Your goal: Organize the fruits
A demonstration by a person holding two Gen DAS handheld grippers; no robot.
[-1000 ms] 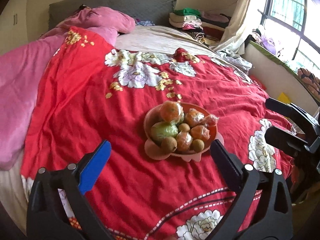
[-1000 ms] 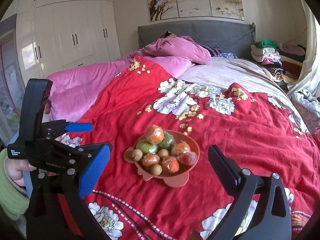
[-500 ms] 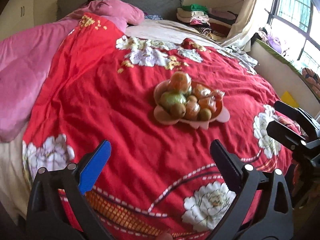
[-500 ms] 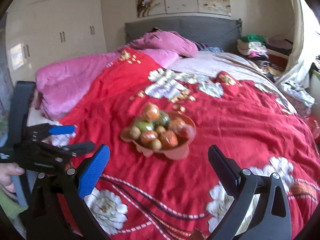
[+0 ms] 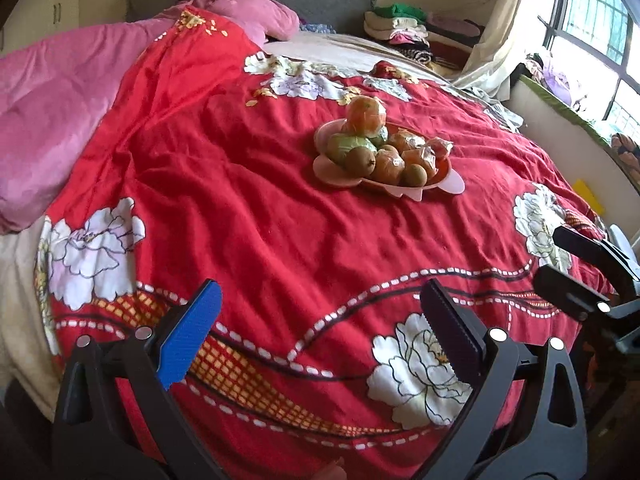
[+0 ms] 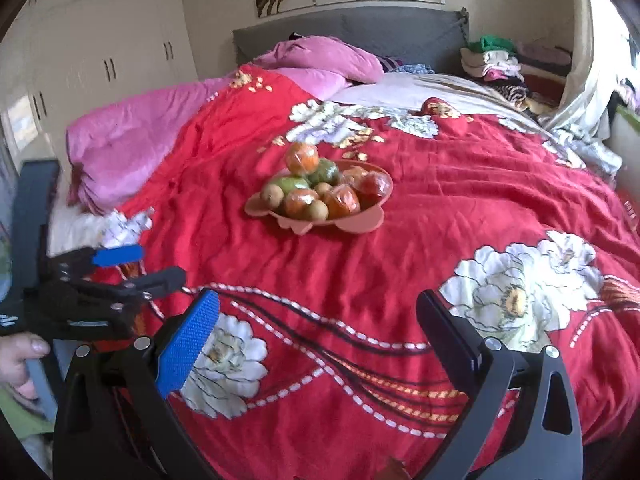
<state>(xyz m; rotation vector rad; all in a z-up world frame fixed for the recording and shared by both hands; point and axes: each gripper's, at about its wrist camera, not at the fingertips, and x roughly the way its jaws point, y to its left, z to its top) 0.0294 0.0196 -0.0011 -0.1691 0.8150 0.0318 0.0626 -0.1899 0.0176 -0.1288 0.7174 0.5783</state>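
Note:
A pink plate (image 5: pixel 452 185) (image 6: pixel 360 225) sits on the red flowered quilt in mid-bed. It is heaped with wrapped oranges (image 5: pixel 366 114) (image 6: pixel 303 157), green fruit (image 5: pixel 347 145) (image 6: pixel 290 184) and brown kiwis (image 5: pixel 361 161) (image 6: pixel 315 209). My left gripper (image 5: pixel 320 320) is open and empty, low over the foot of the bed, well short of the plate. My right gripper (image 6: pixel 318 326) is open and empty, also near the foot. Each gripper shows at the edge of the other's view.
A pink duvet (image 5: pixel 52 92) lies along the bed's left side. Folded clothes (image 5: pixel 404 24) are stacked at the back right by the grey headboard (image 6: pixel 360 26). A window ledge (image 5: pixel 560 120) runs on the right; white wardrobes (image 6: pixel 100 60) stand on the left.
Both grippers have pulled back from the plate toward the foot of the bed, so the plate appears farther away. Both stayed open and empty.

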